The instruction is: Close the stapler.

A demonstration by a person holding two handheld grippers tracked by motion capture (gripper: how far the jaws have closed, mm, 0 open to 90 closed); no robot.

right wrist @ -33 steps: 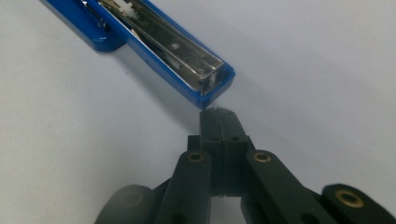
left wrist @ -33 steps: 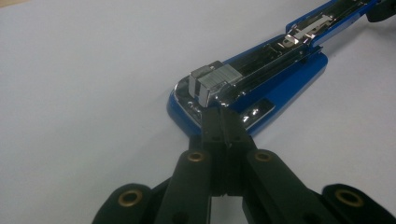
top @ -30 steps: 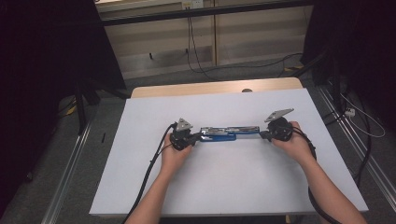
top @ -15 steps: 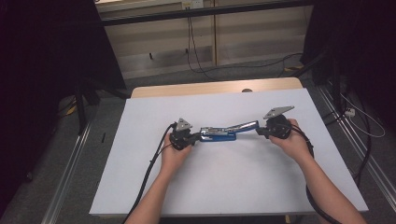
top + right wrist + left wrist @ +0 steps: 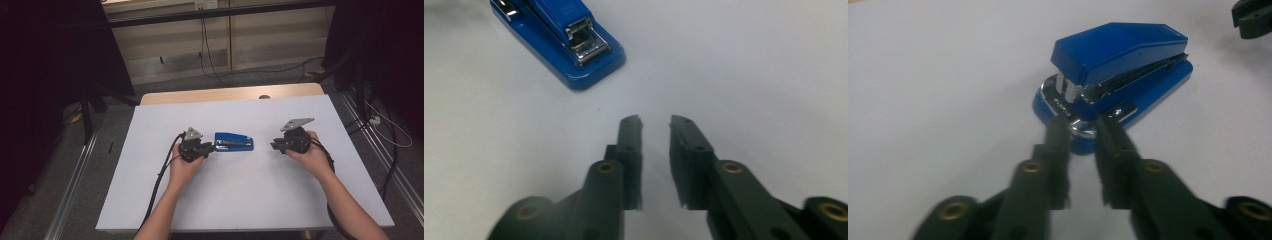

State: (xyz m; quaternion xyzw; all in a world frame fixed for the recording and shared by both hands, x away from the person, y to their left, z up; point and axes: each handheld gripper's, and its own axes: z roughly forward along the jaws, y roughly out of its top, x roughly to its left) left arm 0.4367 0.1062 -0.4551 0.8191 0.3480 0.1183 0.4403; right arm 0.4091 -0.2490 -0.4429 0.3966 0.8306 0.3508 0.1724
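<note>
Behind the left tool (image 5: pixel 1082 131), the stapler's (image 5: pixel 1118 70) hinge end hides.

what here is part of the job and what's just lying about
Part of the job: small blue plastic stapler with chrome metal parts; left tongs, just opened at its end; right tongs, just opened, apart from it.
Lying about: loose black cables on the floor.
</note>
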